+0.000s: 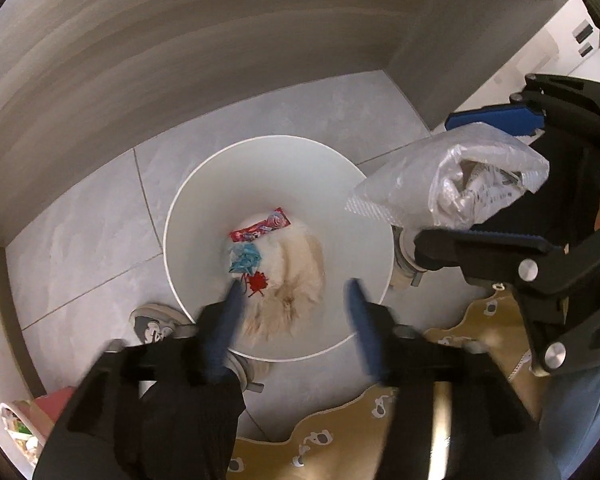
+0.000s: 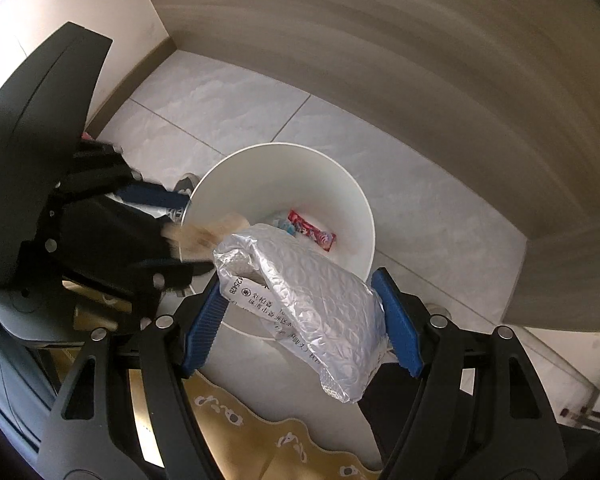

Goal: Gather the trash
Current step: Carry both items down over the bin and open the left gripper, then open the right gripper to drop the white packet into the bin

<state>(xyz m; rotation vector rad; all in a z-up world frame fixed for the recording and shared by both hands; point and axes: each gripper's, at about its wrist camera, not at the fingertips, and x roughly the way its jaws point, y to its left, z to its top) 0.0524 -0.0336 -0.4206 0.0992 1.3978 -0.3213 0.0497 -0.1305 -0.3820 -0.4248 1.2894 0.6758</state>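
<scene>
**Bin part-filled, one mailer left to drop**

On the left, the left gripper (image 1: 296,320) hangs released above the white bin (image 1: 188,208), its blue fingers spread with nothing between them. Inside the bin lie a fluffy cream clump (image 1: 296,276), a blue wrapper (image 1: 244,258), a small red scrap (image 1: 257,282) and a red snack wrapper (image 1: 260,226); its print is too small to read. So several pieces look collected. To the right, the right gripper (image 2: 300,320) is clenched on a silver bubble mailer (image 2: 312,304), held just above the bin's rim and not yet dropped. Its label shows Chinese characters and digits, partly "2528", though creased.
</scene>
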